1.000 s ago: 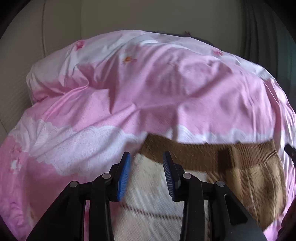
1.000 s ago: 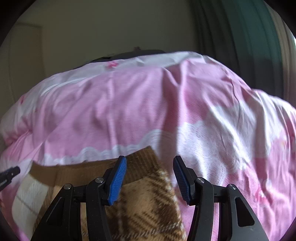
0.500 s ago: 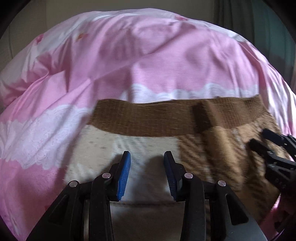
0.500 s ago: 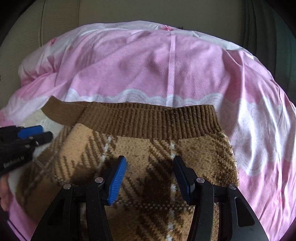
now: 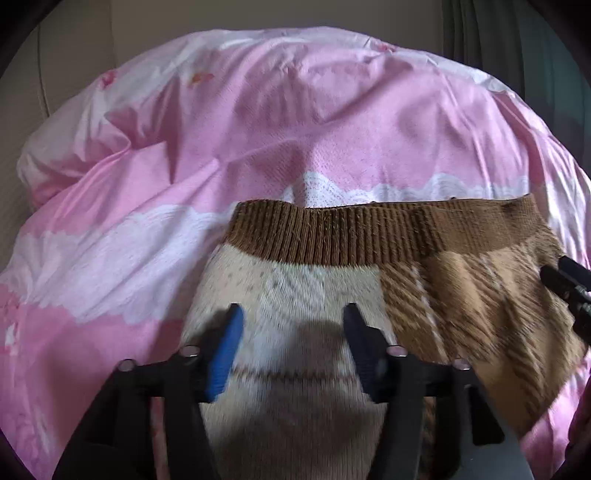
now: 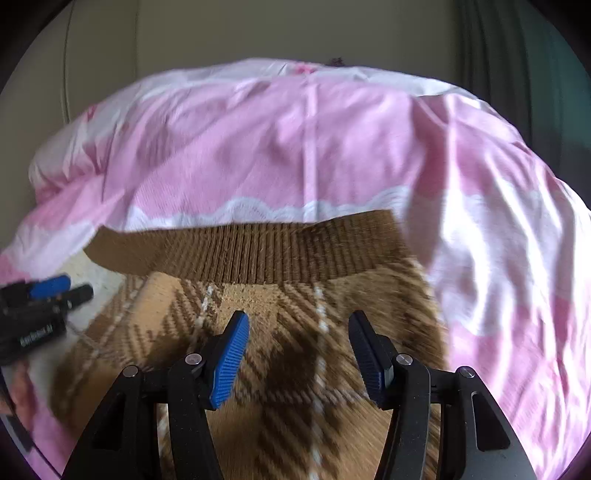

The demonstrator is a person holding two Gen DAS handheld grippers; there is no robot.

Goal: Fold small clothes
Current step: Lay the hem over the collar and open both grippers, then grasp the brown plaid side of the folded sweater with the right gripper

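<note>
A small knitted garment point(image 5: 369, 280) lies flat on a pink bedspread point(image 5: 258, 129). It has a brown ribbed waistband point(image 5: 332, 236), a cream panel on its left and a brown plaid panel on its right. My left gripper point(image 5: 291, 321) is open and empty above the cream panel. My right gripper point(image 6: 297, 328) is open and empty above the plaid panel point(image 6: 295, 350), near the waistband point(image 6: 258, 254). Each gripper shows at the edge of the other's view: the right one in the left wrist view point(image 5: 569, 288), the left one in the right wrist view point(image 6: 44, 295).
The pink bedspread point(image 6: 295, 147) with white lace-pattern bands covers the whole bed and is wrinkled. A beige wall point(image 5: 258, 14) stands behind it and a dark green curtain point(image 6: 517, 55) hangs at the right.
Both grippers have moved back over the garment, so more of it shows below the waistband. Both have stayed open.
</note>
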